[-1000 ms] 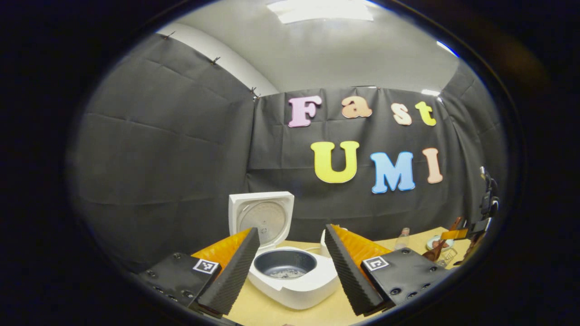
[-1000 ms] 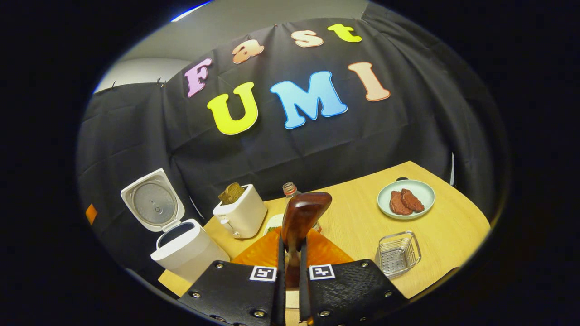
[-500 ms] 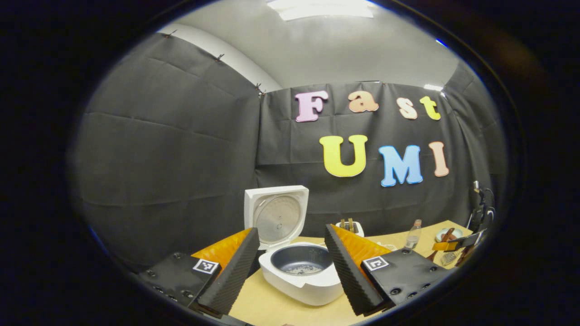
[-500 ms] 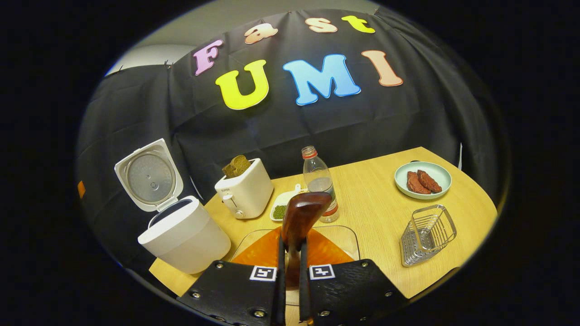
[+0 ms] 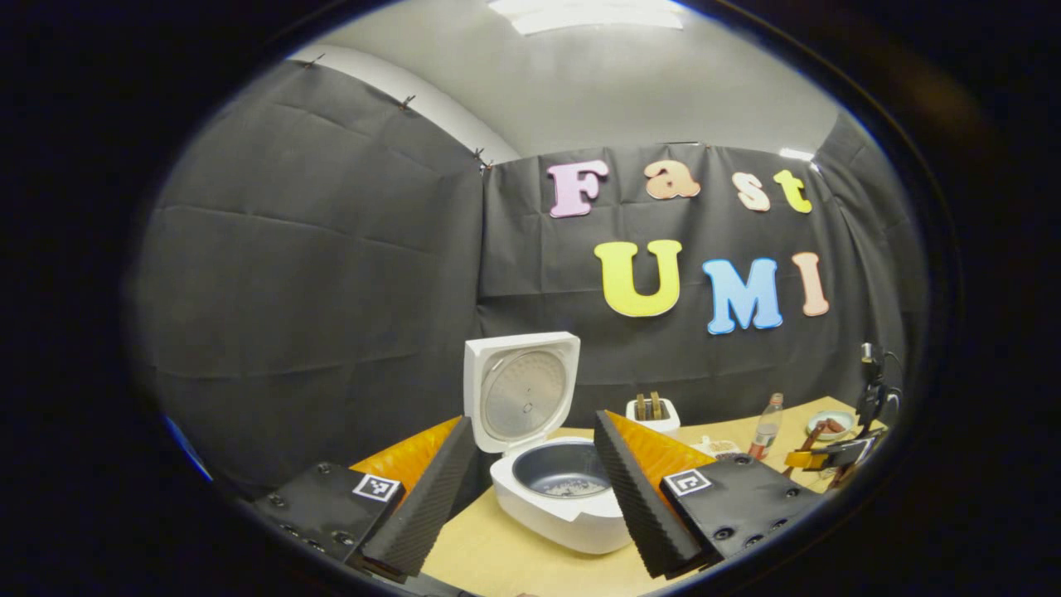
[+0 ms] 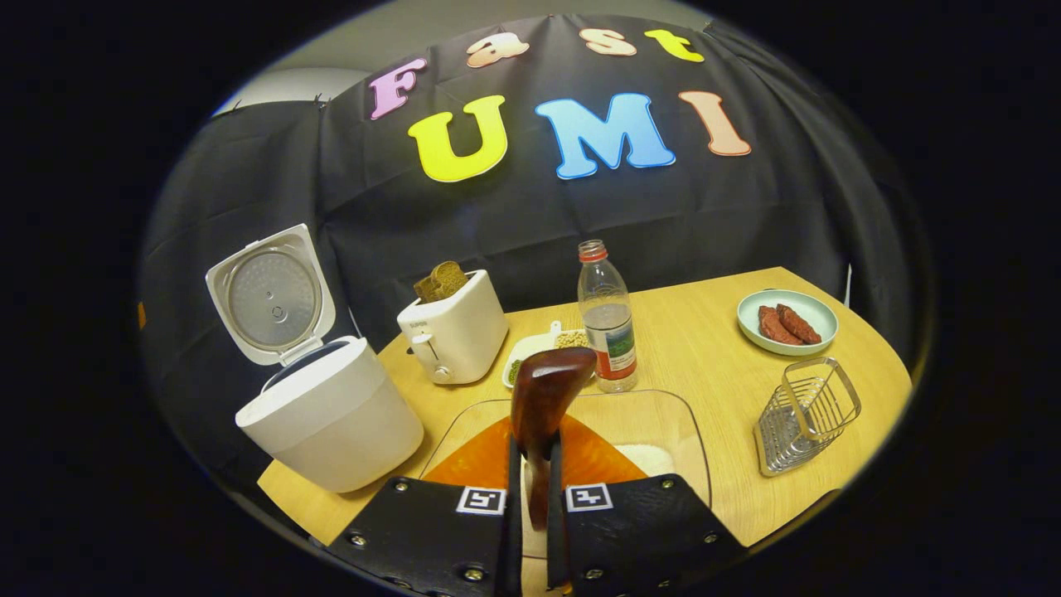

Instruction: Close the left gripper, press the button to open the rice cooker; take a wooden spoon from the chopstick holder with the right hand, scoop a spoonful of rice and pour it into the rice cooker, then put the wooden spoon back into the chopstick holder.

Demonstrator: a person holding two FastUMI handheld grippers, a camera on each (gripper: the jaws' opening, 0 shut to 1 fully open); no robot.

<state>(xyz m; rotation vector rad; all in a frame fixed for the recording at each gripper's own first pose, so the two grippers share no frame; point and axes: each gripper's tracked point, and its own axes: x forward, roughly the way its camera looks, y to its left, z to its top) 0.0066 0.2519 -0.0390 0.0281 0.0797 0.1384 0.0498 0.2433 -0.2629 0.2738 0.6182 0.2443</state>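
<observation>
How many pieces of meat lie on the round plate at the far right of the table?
2. Both lie on the plate in the right gripper view: one piece of meat to the left, the other piece to its right, side by side and touching. More could hide beneath them.

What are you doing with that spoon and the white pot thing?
A person is working with two handheld grippers. The right gripper is clamped on a dark wooden spoon, held above a clear glass dish with some rice in it. The white rice cooker stands open, lid up. The left gripper is open near the cooker, holding nothing.
</observation>
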